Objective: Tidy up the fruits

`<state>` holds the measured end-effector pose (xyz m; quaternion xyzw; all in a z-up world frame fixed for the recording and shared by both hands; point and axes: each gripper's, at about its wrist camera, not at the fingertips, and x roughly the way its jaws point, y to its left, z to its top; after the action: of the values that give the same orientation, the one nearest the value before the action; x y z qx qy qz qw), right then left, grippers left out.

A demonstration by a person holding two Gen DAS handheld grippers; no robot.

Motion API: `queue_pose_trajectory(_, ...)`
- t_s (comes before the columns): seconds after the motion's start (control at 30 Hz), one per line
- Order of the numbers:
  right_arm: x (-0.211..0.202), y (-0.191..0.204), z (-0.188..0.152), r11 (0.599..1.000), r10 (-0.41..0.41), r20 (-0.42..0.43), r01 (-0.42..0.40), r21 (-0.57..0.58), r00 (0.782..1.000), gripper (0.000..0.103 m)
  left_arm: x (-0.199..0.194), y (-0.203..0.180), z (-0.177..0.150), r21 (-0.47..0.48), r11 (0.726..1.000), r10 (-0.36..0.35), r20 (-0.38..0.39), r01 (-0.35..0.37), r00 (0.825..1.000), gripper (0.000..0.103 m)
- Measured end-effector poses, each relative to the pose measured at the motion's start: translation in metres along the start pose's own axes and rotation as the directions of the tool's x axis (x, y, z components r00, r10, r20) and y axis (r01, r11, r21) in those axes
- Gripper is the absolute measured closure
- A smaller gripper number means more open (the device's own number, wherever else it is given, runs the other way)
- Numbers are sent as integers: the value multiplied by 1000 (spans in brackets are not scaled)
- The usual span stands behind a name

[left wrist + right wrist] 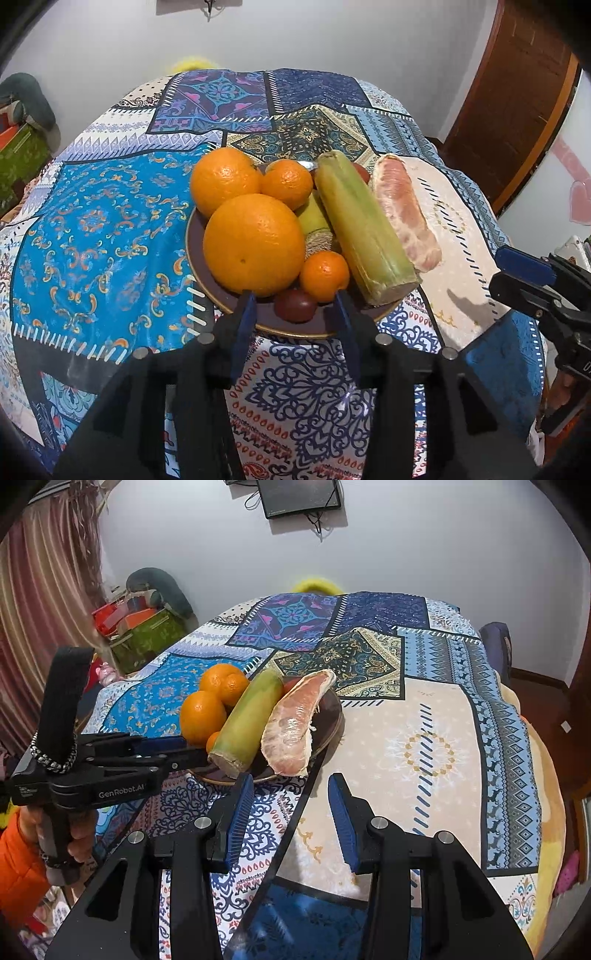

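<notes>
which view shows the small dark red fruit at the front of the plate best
The left wrist view. The small dark red fruit sits in plain sight at the near rim of the plate, just beyond the left gripper's fingers. In the right wrist view that spot is hidden behind the left gripper's body.

Plate (207, 254) on patterned worktop (110, 221) heaped with oranges (254, 244), green stalk (360, 229), peeled citrus segment (406, 214); left tool (297, 299) open, apparently empty
</notes>
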<state>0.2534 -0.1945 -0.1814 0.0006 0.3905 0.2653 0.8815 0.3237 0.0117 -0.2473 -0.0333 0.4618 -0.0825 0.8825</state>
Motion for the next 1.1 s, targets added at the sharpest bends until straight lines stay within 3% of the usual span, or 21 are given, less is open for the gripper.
queue_pose_trajectory(0.13, -4, 1, 1, 1000, -1, 8, 1, 2, 1000, 64, -18, -4, -1, 11, 1000, 16, 31, -16, 999, 60)
queue_pose_trajectory(0.27, -19, 7, 6, 1000, -11, 38, 11, -5, 999, 64, -59, -10, -1, 22, 999, 24, 118, -26, 993, 60)
queue_pose_trajectory(0.47, -72, 27, 22, 1000, -14, 153, 17, -18, 988, 64, -144, -22, -1, 18, 999, 30, 277, -36, 960, 60)
queue_pose_trajectory(0.67, -140, 54, 32, 998, -35, 307, 49, -38, 951, 64, -240, -38, -12, 14, 999, 40, 460, -52, 887, 60)
queue_pose_trajectory(0.83, -201, 81, 32, 995, -50, 436, 82, -54, 899, 63, -308, -50, -27, 5, 998, 51, 586, -67, 809, 60)
queue_pose_trajectory(0.9, -221, 92, 30, 993, -56, 480, 98, -63, 876, 57, -329, -55, -33, 6, 998, 51, 619, -70, 784, 58)
queue_pose_trajectory(0.97, -241, 105, 26, 989, -71, 532, 128, -71, 844, 50, -348, -62, -41, 8, 997, 56, 654, -80, 755, 49)
queue_pose_trajectory(1.1, -265, 123, 18, 985, -69, 598, 148, -83, 798, 41, -371, -71, -51, 17, 996, 53, 697, -90, 715, 42)
